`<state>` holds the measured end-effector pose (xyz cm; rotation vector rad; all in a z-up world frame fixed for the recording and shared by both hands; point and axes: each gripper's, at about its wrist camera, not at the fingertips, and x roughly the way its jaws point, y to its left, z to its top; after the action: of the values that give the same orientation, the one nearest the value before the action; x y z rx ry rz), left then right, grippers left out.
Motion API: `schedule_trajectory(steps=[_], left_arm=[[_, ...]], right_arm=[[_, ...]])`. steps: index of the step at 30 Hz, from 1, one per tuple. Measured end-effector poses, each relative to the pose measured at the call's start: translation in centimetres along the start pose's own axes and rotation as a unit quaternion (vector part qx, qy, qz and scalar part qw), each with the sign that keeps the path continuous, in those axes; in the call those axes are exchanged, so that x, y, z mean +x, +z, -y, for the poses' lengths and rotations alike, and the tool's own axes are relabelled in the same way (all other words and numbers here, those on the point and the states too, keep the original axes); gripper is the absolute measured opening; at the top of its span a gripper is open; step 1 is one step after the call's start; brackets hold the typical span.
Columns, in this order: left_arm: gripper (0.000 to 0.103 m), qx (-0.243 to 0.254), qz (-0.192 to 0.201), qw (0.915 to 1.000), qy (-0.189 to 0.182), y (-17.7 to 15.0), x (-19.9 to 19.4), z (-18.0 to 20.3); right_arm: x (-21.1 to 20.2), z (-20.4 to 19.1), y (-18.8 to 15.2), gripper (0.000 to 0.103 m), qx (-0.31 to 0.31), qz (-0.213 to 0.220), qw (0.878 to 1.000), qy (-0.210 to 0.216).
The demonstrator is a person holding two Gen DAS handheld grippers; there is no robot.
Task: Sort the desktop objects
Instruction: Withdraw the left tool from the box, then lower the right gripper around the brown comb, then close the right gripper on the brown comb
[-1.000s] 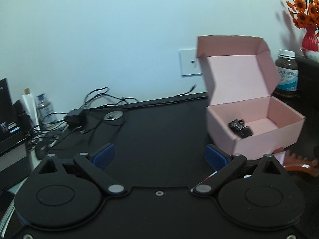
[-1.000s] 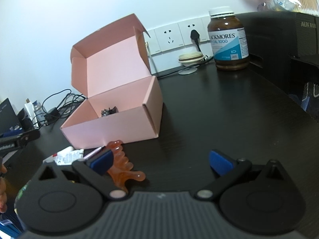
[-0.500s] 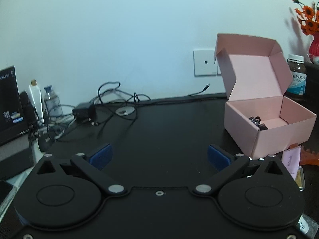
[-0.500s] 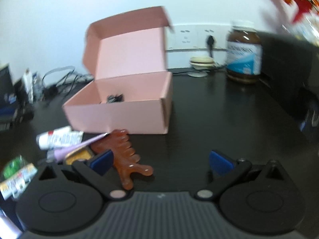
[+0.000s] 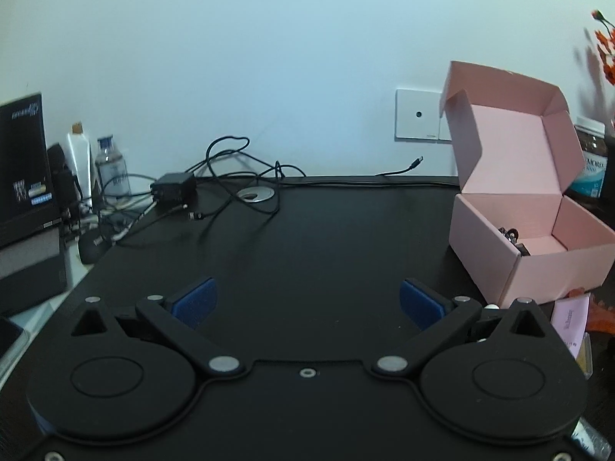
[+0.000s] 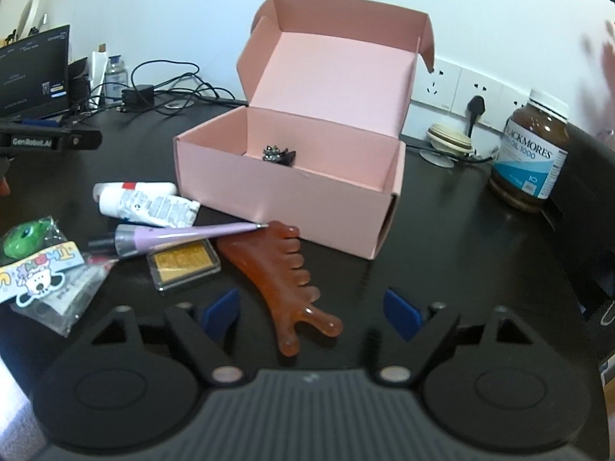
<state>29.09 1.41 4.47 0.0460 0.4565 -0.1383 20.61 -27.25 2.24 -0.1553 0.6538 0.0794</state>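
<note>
1. Right gripper (image 6: 311, 313) is sitting open, jaws having just been closing in, with the amber comb's handle (image 6: 284, 280) lying between the pads and not yet pinched.
2. Left gripper (image 5: 306, 303) is hanging wide open over bare black desk (image 5: 326, 238), holding nothing.
3. Step looks like picking the comb for the pink box (image 6: 292, 188); next move is needing a lower reach and a squeeze on the handle.
4. Right view is showing the cream tube (image 6: 142, 203), purple pen (image 6: 184, 235), yellow tin (image 6: 184, 265); left view is mostly missing them, showing cables (image 5: 230, 192) instead.
</note>
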Motion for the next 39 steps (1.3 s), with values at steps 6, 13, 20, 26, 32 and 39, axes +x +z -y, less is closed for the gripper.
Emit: schedule_trajectory(steps=[6, 13, 20, 26, 32, 39], left_arm=[[0.103, -0.020, -0.008, 0.9998, 0.001, 0.0, 0.2, -0.7], [0.103, -0.010, -0.007, 0.9999, 0.010, 0.0, 0.2, -0.3], [0.103, -0.015, -0.018, 0.9997, 0.013, 0.1, 0.5, -0.4], [0.103, -0.006, -0.013, 0.9997, 0.018, 0.0, 0.3, 0.0], [0.103, 0.001, -0.015, 0.9997, 0.017, 0.0, 0.4, 0.2], [0.103, 0.001, -0.016, 0.9997, 0.020, 0.0, 0.4, 0.2]], right_arm=[[0.5, -0.5, 0.5, 0.080, 0.009, -0.007, 1.000, 0.007], [1.5, -0.1, 1.2, 0.079, 0.036, -0.018, 0.999, 0.022], [2.2, 0.2, 1.6, 0.066, 0.055, -0.015, 0.998, 0.032], [1.7, -0.6, 1.9, 0.042, 0.042, -0.018, 0.998, 0.033], [1.7, -0.8, 2.1, 0.042, 0.037, -0.022, 0.998, 0.037], [0.9, -1.4, 1.2, 0.041, 0.041, -0.004, 0.999, 0.030]])
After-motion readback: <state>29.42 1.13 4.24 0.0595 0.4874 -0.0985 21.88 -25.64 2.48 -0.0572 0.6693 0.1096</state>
